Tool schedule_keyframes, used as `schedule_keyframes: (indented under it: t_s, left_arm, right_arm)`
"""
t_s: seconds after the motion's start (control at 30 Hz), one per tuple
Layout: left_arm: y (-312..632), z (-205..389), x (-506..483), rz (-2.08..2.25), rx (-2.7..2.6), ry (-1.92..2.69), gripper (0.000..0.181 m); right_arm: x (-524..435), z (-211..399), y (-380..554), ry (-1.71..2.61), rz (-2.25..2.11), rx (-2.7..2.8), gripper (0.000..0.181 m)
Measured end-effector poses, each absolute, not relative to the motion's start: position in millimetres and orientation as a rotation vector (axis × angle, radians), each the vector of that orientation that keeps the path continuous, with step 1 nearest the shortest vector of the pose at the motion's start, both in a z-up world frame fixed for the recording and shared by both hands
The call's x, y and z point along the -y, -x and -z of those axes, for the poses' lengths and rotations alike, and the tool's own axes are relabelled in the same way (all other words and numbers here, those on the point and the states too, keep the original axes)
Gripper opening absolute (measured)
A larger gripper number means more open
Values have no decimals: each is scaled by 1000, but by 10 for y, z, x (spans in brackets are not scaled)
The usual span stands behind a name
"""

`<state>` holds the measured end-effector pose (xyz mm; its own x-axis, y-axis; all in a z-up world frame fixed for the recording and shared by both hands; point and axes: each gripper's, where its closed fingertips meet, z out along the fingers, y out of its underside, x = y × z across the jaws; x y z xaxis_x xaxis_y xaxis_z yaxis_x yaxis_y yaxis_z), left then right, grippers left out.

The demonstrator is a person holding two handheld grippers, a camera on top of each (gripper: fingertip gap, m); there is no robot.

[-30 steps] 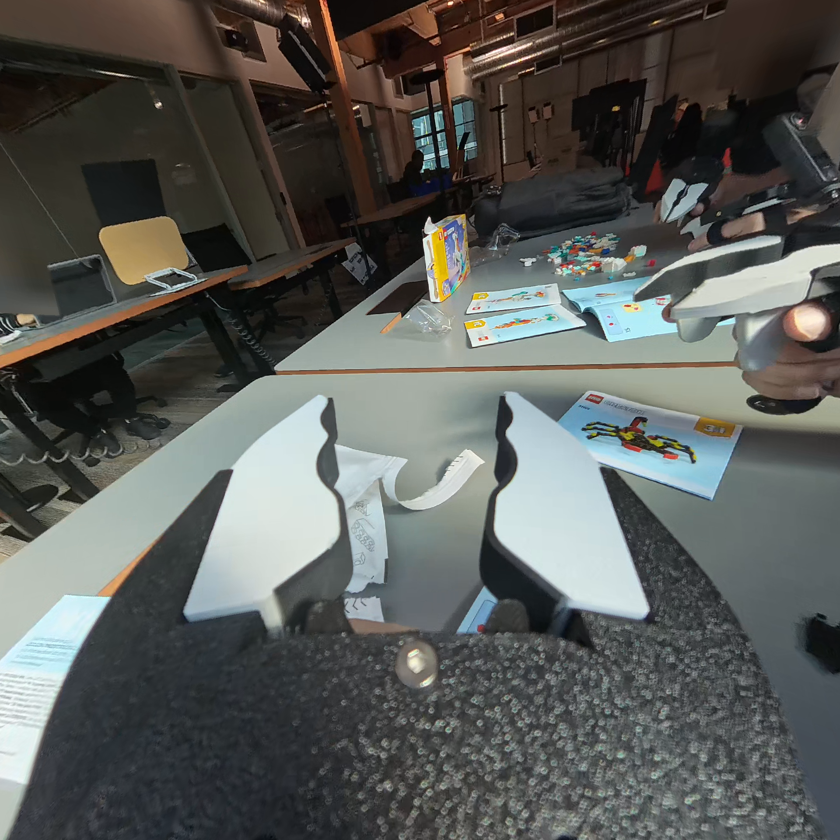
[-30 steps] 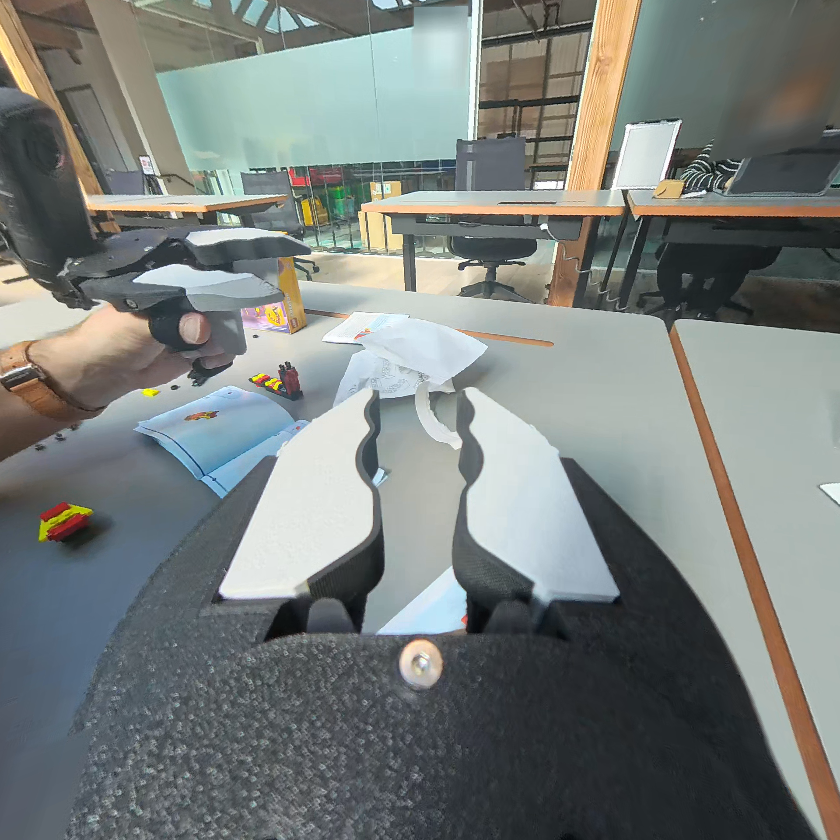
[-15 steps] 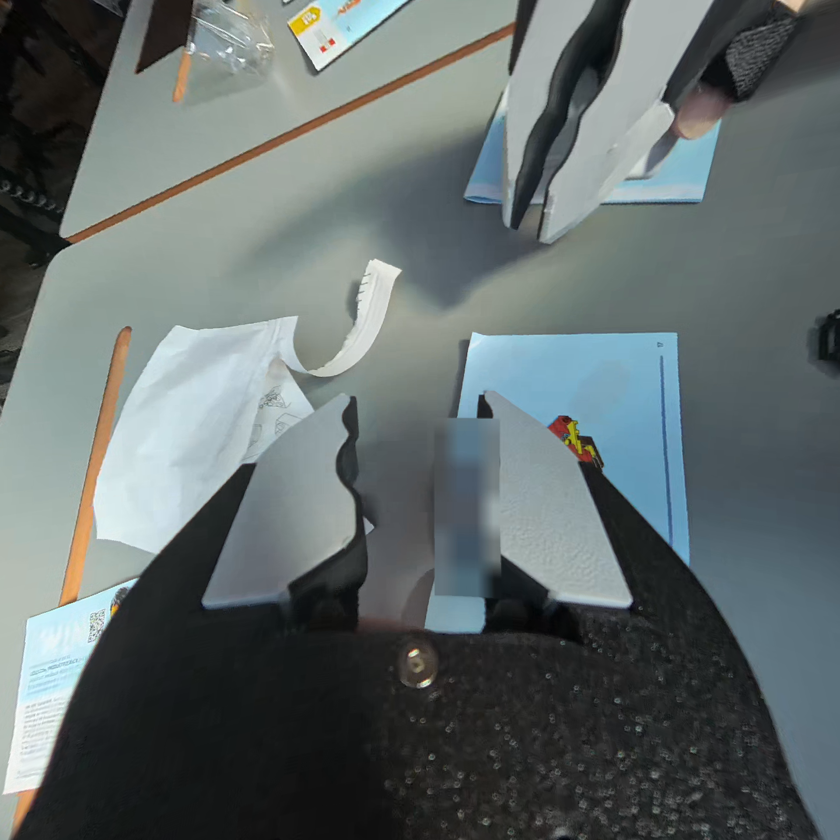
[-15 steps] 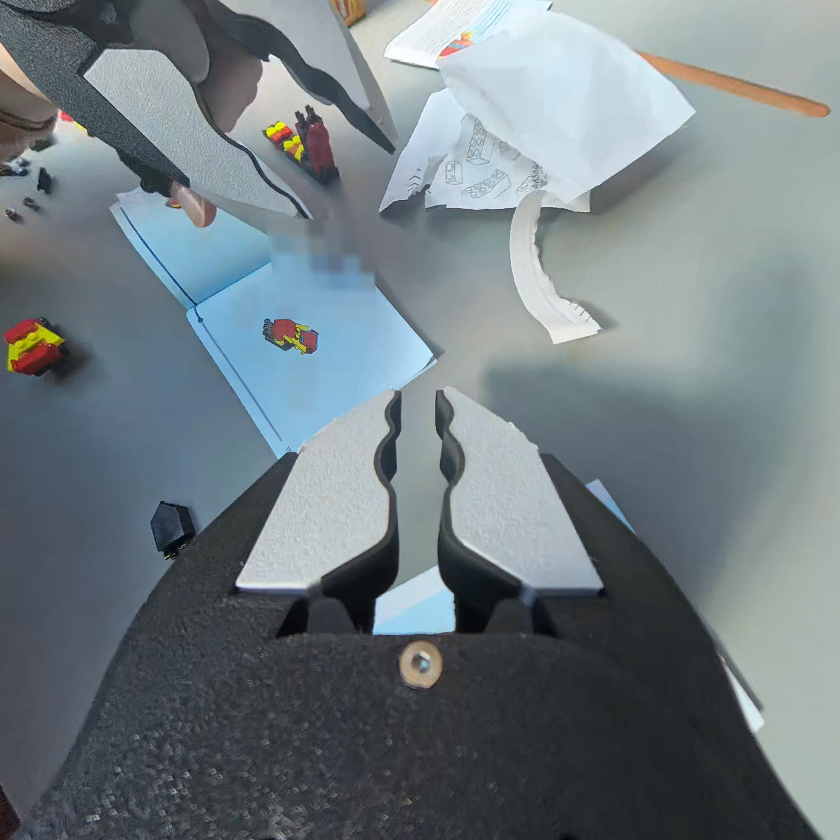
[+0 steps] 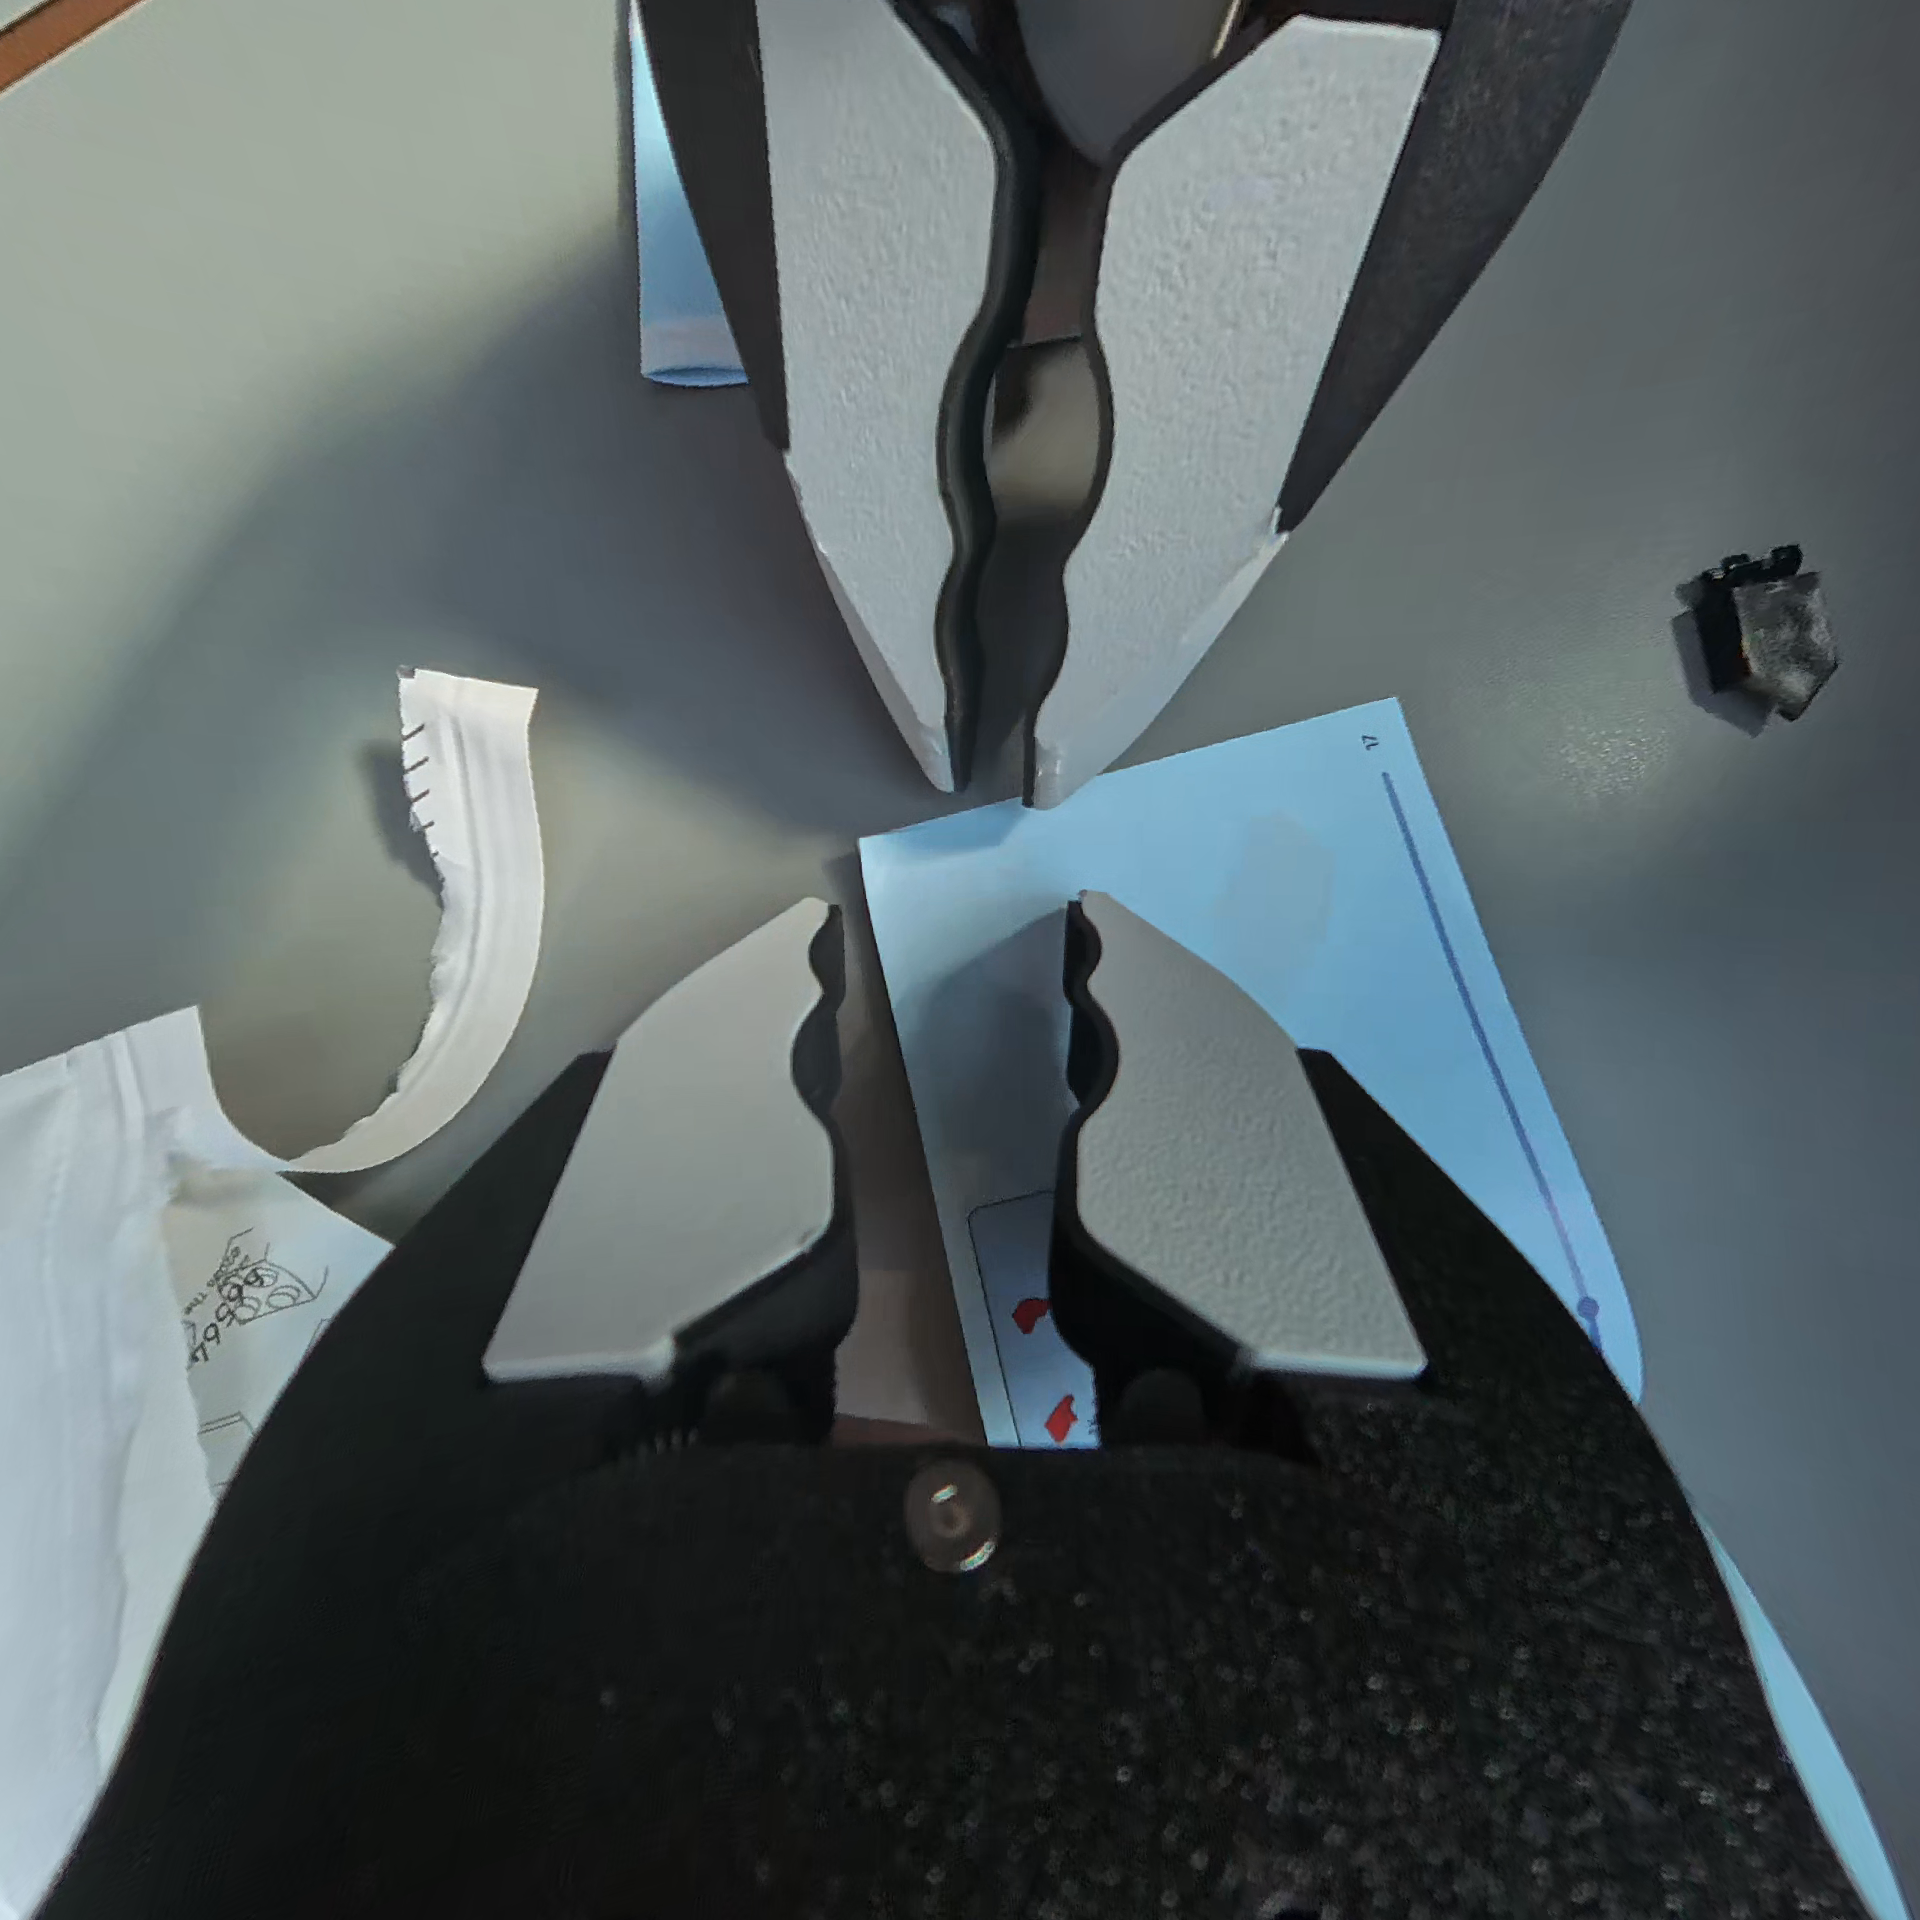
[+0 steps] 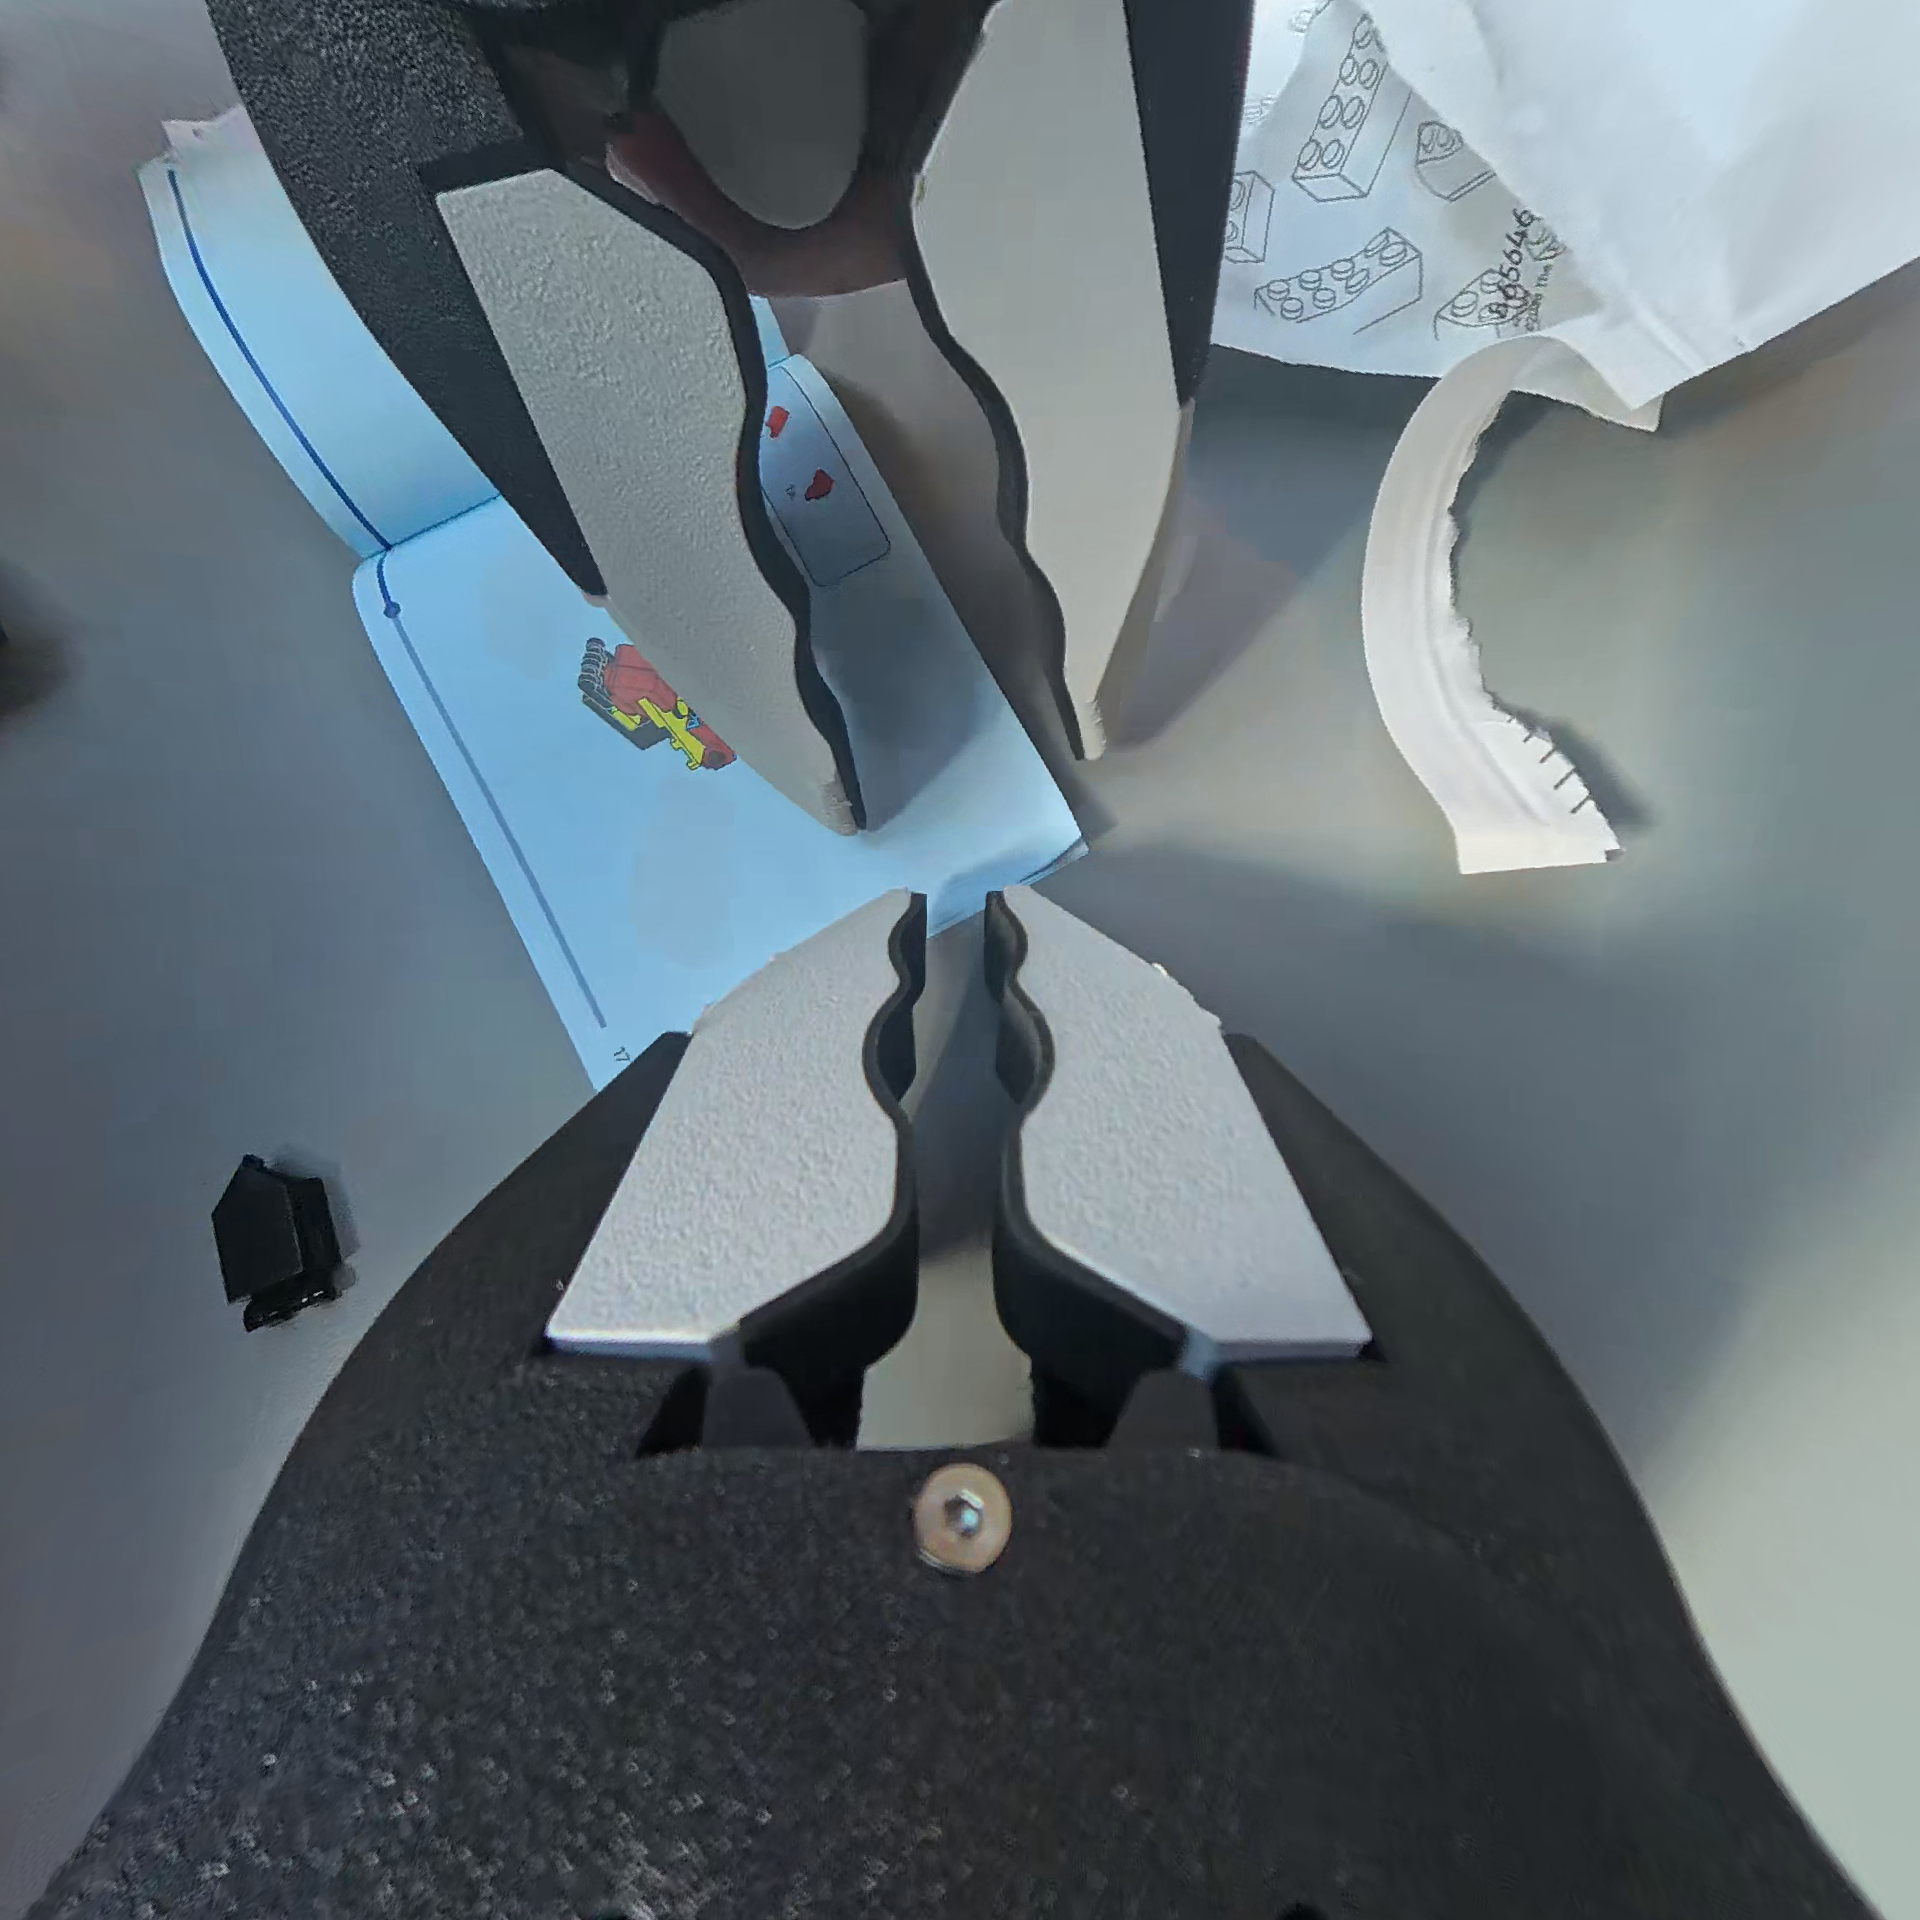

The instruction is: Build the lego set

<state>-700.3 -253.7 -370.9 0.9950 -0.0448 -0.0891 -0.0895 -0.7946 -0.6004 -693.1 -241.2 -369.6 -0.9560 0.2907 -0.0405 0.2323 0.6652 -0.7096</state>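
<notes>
Two grippers meet tip to tip over your blue instruction booklet (image 5: 1195, 862). Your left gripper (image 5: 951, 914) gapes wide, empty; your right gripper (image 6: 954, 904) is nearly closed, holding nothing.

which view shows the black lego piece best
The left wrist view: the black piece lies on bare table, well lit, studs and slope visible. The right wrist view shows it too, darker, close beside the gripper body.

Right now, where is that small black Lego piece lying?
The small black piece lies alone on the grey table, low left in the right wrist view, just off the corner of the open blue instruction booklet.
</notes>
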Motion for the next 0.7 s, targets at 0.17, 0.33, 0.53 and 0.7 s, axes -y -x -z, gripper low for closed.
schedule_keyframes:
  t_s: [0.17, 0.33, 0.53, 0.7]
  left_arm:
    - [7009, 3737, 2515, -149, -113, 2487, 31]
    - [6983, 3728, 2489, -242, -130, 2449, 24]
    - [6955, 3733, 2476, -259, -105, 2417, 19]
    - [7010, 3715, 2478, -305, -96, 2419, 30]
  right_arm:
    - [2336, 3737, 7034, 496, -1134, 2769, 11]
    - [2294, 3721, 7108, 522, -1139, 2743, 13]
    - [2343, 3730, 7182, 501, -1155, 2722, 13]
    - [2394, 3754, 7171, 419, -1135, 2736, 10]
